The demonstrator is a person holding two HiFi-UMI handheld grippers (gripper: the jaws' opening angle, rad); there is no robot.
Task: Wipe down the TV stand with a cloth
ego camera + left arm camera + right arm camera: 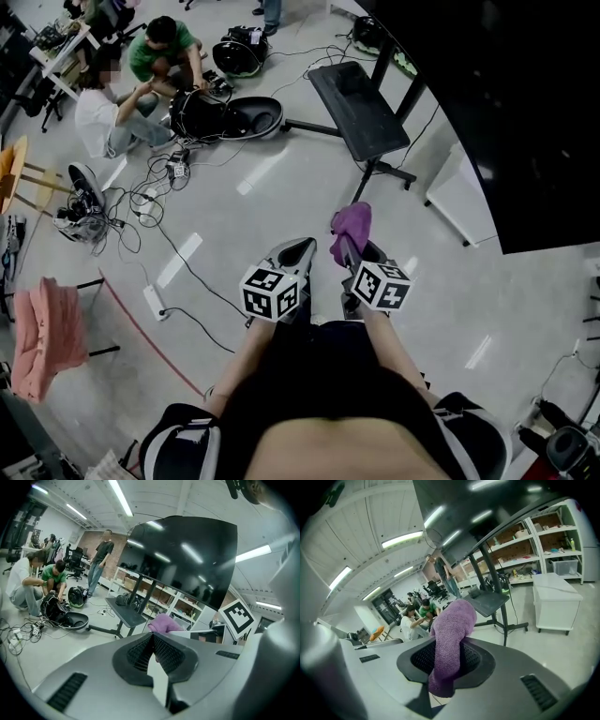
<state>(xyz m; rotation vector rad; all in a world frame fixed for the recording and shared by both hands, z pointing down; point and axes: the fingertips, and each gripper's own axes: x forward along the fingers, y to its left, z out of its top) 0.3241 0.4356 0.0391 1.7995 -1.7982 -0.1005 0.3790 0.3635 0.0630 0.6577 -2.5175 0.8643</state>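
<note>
The left gripper [296, 253] has its jaws pressed together on nothing. Just beside it, the right gripper [351, 251] pinches a purple cloth [451, 632] near its middle, with one end bunched above the jaws and the other hanging below. The cloth looks light, soft and floppy, so a hold on a thick fold should serve best. The stand [359, 108] is well apart, ahead on the floor, its shelf not yet wiped.

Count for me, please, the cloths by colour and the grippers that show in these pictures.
purple cloth: 1
pink cloth: 1
grippers, left gripper and right gripper: 2
Total: 4
</note>
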